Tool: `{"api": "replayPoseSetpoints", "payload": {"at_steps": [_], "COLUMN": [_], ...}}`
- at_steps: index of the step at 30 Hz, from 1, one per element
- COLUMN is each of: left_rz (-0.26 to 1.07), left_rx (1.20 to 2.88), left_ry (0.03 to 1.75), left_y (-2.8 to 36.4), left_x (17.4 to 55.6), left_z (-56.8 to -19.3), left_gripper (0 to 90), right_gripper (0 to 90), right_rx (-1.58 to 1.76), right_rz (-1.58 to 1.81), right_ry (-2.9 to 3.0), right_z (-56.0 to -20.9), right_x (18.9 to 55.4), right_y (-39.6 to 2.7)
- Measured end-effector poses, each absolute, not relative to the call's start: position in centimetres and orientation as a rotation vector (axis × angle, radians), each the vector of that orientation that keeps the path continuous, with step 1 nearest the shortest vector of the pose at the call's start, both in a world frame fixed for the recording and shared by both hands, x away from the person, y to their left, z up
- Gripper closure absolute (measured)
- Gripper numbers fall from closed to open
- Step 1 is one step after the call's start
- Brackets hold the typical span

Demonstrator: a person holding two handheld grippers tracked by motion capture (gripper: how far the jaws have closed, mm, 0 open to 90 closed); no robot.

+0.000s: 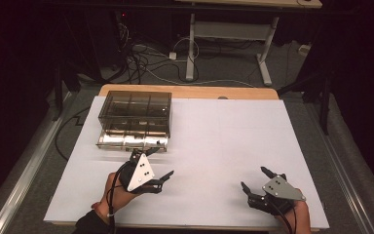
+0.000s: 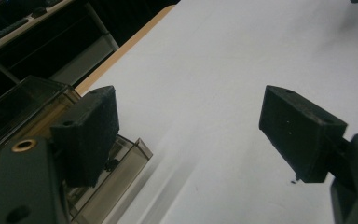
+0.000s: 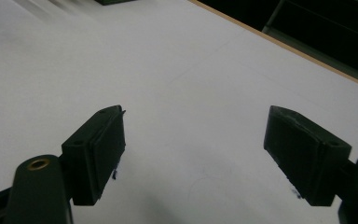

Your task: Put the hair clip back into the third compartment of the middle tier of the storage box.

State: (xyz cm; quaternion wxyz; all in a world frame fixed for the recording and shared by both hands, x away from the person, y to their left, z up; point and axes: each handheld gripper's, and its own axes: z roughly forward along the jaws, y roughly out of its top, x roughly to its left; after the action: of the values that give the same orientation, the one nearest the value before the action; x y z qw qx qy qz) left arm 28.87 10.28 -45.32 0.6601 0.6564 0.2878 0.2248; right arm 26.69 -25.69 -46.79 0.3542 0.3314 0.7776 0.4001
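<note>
A smoky clear plastic compartment box (image 1: 134, 105) stands at the back left of the white table (image 1: 224, 131), with its lower clear part (image 1: 132, 138) stretching toward me. My left gripper (image 1: 155, 163) is held just in front of that box, open, with nothing between its jaws. In the left gripper view the box (image 2: 14, 109) sits behind the left pad (image 2: 91, 135), and the gripper (image 2: 189, 126) spans bare table. My right gripper (image 1: 253, 178) hovers near the front right, open and apart from everything. In its own view the right gripper (image 3: 193, 149) frames plain white surface.
The table's wooden rim (image 1: 190, 91) shows at the far edge. Behind it, cables (image 1: 141, 58) lie on the floor beside another desk's white legs (image 1: 191, 44). A metal rail (image 1: 24, 180) runs along the left side.
</note>
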Motion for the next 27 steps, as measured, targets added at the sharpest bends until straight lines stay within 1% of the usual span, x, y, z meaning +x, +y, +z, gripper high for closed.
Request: {"api": "replayPoseSetpoints", "payload": {"at_steps": [13,27], "left_rz": [0.539,0.525], "left_rx": [1.505,1.494], "left_ry": [0.686,0.735], "left_y": [12.1,13.8], "left_x": [28.2,27.5], "left_z": [-46.7,-47.6], "left_gripper": [18.9,18.9], "right_gripper": [20.8,20.9], "right_rx": [0.84,0.836], "right_rz": [1.041,1.037], "right_ry": [2.024,2.032], "right_z": [-46.9,-46.9], "right_x": [27.0,26.9], "right_y": [-25.2,-24.9]}}
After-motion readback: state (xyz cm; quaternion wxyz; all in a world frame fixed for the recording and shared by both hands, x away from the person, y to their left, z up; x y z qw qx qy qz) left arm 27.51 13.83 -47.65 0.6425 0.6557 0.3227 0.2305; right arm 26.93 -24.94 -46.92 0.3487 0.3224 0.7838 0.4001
